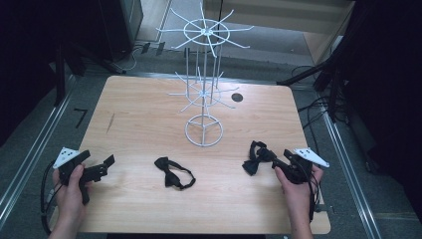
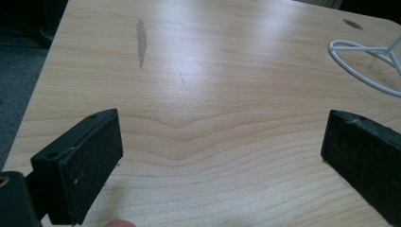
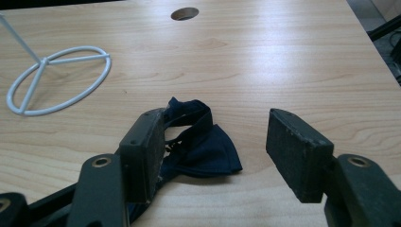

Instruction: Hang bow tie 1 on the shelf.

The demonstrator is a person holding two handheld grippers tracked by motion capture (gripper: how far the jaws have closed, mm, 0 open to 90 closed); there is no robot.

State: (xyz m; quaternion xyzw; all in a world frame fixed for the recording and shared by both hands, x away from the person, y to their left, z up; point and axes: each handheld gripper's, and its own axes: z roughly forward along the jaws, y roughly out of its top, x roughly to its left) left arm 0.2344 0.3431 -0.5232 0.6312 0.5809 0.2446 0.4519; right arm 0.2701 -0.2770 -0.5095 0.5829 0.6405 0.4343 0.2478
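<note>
Two dark bow ties lie on the wooden table (image 1: pixel 144 114). One bow tie (image 1: pixel 174 173) rests near the front middle, apart from both grippers. The other bow tie (image 1: pixel 250 166) (image 3: pixel 208 149) lies at the right, right at my right gripper (image 1: pixel 264 157) (image 3: pixel 215 125). That gripper is open, and the tie sits on the table between its jaws, against the left one. My left gripper (image 1: pixel 105 167) (image 2: pixel 222 127) stands wide open at the front left over bare wood. A white wire display rack (image 1: pixel 204 74) rises from the table's middle.
The rack's ring base (image 1: pixel 204 131) (image 2: pixel 364 59) (image 3: pixel 61 80) sits just behind the ties. A round cable hole (image 1: pixel 237 97) (image 3: pixel 184 13) is at the back right. Cables and dark stands surround the table on the floor.
</note>
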